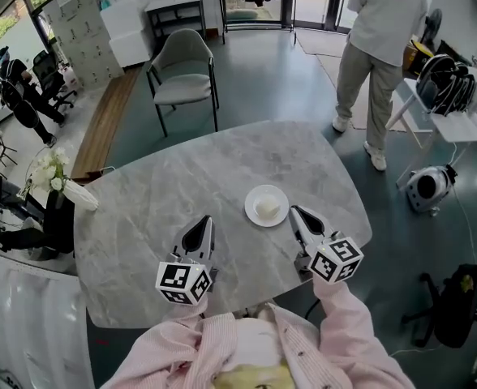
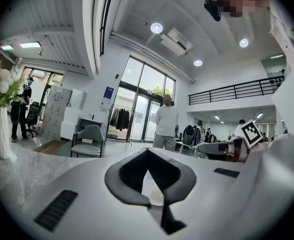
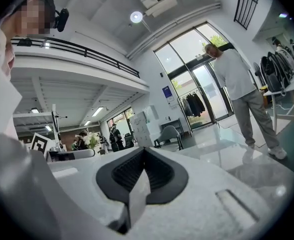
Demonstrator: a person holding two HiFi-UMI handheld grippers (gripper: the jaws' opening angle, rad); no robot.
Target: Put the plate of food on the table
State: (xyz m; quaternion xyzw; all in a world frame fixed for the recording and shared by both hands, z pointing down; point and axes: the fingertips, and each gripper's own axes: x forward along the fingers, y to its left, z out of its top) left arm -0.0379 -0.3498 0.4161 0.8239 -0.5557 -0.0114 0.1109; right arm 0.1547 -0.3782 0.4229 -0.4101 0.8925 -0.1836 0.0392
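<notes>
While plate of food [image 1: 266, 205] rests on table [image 1: 141, 217], left gripper [image 1: 206, 220], right gripper [image 1: 294, 211], jaws closed, empty

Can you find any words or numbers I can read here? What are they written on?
No words or numbers here can be read.
Blue sign on the wall beside the glass doors: too small to read.
Left marker cube and right marker cube: black-and-white square patterns, no letters.
</notes>
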